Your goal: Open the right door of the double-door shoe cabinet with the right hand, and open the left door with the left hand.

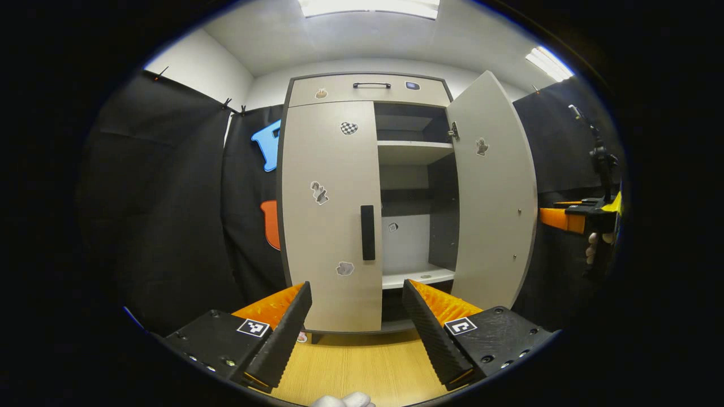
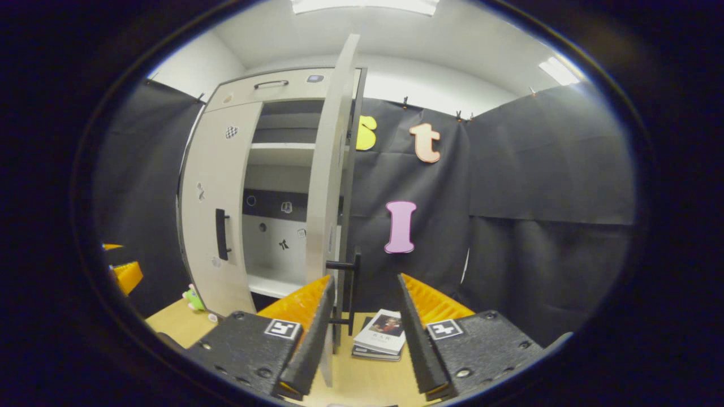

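The shoe cabinet (image 1: 362,90) stands straight ahead in the left gripper view. Its left door (image 1: 328,169) is closed, with a dark vertical handle (image 1: 367,232) near the inner edge. The right door (image 1: 492,192) is swung wide, baring the shelves (image 1: 413,144). My left gripper (image 1: 356,288) is open, a short way in front of the left door and below its handle. In the right gripper view the right door (image 2: 331,169) shows edge-on. Its handle (image 2: 354,288) lies between the fingers of my open right gripper (image 2: 365,280), untouched. The right gripper (image 1: 577,217) also appears at the far right of the left gripper view.
A drawer (image 1: 367,89) with a bar handle tops the cabinet. A stack of books (image 2: 382,333) lies on the wooden floor (image 2: 362,384) beside the open door. A small green toy (image 2: 193,298) sits by the cabinet's left foot. Black cloth walls enclose the booth.
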Demonstrator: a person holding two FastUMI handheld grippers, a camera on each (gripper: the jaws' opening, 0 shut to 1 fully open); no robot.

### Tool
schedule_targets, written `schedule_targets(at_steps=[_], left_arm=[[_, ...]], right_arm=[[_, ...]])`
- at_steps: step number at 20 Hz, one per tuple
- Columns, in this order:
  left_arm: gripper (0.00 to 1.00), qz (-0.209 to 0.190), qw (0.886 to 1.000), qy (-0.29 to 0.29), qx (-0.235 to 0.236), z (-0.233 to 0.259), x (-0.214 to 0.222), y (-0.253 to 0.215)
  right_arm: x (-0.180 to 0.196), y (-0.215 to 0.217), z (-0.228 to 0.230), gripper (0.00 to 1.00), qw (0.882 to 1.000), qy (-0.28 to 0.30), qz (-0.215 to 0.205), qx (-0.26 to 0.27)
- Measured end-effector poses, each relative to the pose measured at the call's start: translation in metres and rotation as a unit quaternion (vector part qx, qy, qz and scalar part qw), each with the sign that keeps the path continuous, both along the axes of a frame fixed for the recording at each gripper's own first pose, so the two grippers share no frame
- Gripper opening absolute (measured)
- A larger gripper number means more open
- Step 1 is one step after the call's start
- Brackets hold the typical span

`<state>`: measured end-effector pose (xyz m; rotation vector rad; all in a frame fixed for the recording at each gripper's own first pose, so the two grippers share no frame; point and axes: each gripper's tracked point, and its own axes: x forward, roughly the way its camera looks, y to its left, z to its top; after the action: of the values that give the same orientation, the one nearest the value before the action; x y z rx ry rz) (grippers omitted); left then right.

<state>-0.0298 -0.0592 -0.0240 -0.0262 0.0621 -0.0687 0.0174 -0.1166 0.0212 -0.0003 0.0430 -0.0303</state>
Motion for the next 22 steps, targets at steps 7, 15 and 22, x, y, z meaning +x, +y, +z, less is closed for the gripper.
schedule_targets(at_steps=[7, 15, 22], left_arm=[[0.96, 0.008, 1.000, 0.002, 0.013, -0.010, 0.003, 0.028], [0.96, -0.001, 1.000, 0.002, 0.012, -0.014, 0.024, 0.038], [0.96, -0.022, 1.000, -0.019, 0.006, -0.005, 0.092, 0.018]], right_arm=[[-0.032, 0.087, -0.039, 1.00, 0.999, 0.014, 0.034, 0.029], [-0.044, 0.151, -0.063, 1.00, 0.996, 0.037, 0.076, 0.027], [-0.039, 0.152, -0.055, 1.00, 0.997, 0.043, 0.059, 0.023]])
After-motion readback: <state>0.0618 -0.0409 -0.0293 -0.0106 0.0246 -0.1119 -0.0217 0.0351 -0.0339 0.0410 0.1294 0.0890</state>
